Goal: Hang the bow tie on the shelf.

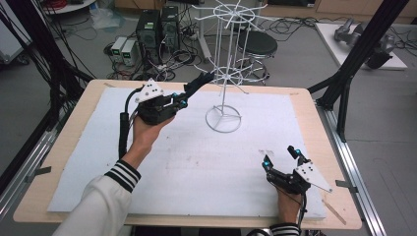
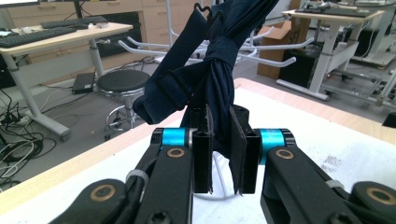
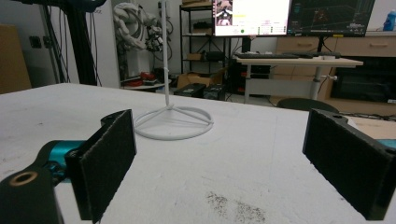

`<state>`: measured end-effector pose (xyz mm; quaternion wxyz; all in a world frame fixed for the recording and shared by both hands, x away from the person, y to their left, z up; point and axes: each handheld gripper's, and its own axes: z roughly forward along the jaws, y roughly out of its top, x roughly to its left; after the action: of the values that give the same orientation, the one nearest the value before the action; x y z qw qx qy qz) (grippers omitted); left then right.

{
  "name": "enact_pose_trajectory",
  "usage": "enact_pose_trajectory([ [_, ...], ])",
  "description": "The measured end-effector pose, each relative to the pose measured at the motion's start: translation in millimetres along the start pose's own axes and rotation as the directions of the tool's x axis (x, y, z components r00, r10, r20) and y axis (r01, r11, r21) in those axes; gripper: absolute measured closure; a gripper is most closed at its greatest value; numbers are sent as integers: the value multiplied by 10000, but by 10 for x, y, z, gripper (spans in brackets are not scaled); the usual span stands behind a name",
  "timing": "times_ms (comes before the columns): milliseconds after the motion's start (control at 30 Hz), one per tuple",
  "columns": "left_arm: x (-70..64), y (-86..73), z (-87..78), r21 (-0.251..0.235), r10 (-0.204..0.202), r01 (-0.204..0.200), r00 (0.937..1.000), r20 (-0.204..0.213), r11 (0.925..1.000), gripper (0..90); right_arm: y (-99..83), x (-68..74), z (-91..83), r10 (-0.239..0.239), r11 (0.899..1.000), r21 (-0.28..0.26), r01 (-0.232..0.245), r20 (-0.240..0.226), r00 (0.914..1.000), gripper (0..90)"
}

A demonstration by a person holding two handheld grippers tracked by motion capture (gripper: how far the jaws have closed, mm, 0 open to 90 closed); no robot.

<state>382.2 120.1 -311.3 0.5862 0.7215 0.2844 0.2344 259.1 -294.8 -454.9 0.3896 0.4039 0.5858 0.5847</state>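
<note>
Cloth: dark blue, bundled and knotted, pinched between the left gripper jaws, long axis toward 1 o'clock.
Rack: white wire, just beyond the cloth tip.
Right gripper: spread wide, empty, at 5 o'clock, well apart.

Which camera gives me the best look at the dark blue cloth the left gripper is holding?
The left gripper view: the dark blue cloth sits close up, knotted, pinched in the left hand-held gripper. The high view shows it as a small dark strip near the white wire rack.
</note>
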Motion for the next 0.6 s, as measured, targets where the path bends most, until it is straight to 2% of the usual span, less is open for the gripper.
enact_pose_trajectory([
  [300,-56,-40,71,266,232,-232,9997,6,9994,802,0,-2,1,-11,10000,-9,11,-6,10000,88],
  [600,-70,-105,137,451,209,-210,9998,14,9988,802,0,3,-2,12,10000,5,-12,-10,10000,88],
])
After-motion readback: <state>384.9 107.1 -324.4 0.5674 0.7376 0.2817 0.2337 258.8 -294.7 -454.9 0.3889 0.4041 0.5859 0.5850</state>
